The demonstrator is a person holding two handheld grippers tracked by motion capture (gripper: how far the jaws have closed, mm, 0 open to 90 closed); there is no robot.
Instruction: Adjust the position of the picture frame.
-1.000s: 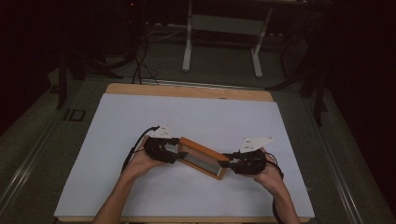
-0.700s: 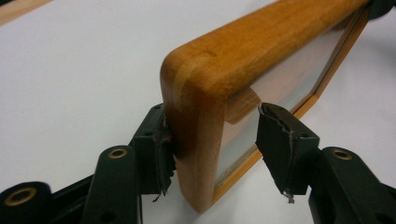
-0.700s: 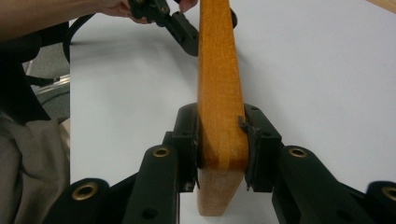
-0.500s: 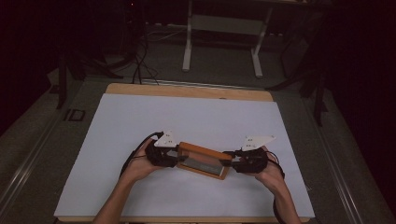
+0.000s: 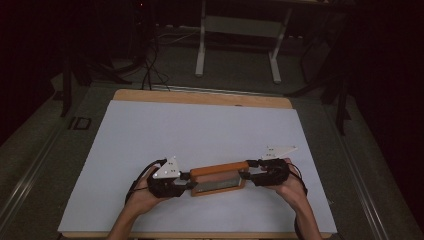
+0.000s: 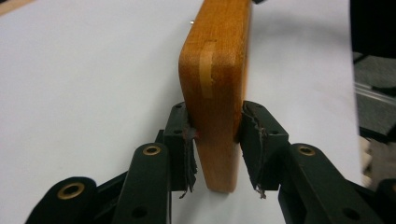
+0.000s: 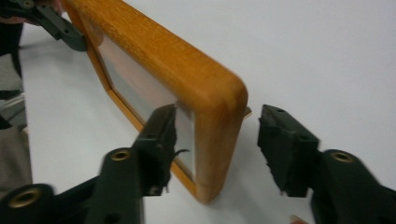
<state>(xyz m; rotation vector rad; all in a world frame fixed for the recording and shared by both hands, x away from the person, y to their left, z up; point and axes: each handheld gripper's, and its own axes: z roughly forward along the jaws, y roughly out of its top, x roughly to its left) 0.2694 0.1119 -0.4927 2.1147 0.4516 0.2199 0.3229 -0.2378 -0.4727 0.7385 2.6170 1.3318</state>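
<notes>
A wooden picture frame [image 5: 218, 172] with a glass front stands on its long edge on the white sheet, near the table's front. My left gripper [image 5: 187, 181] is shut on its left end. In the left gripper view both pads press the wood of the frame [image 6: 217, 70], one on each face, and the gripper [image 6: 215, 144] sits low on that end. My right gripper [image 5: 250, 172] is open around the other end. In the right gripper view the frame [image 7: 154, 56] sits between the jaws of the gripper [image 7: 217, 140]. One pad is at the glass and the other is clear of the back.
A white sheet [image 5: 200, 125] covers most of the wooden table [image 5: 200, 97]. The far left gripper [image 7: 56, 23] is at the frame's far end. Behind the table are a metal stand [image 5: 237, 45] and floor cables [image 5: 150, 70]. The sheet's front edge is close under both hands.
The frame has swung from a diagonal to lie along the table's front edge. Both hands have moved with it, slightly toward the person.
</notes>
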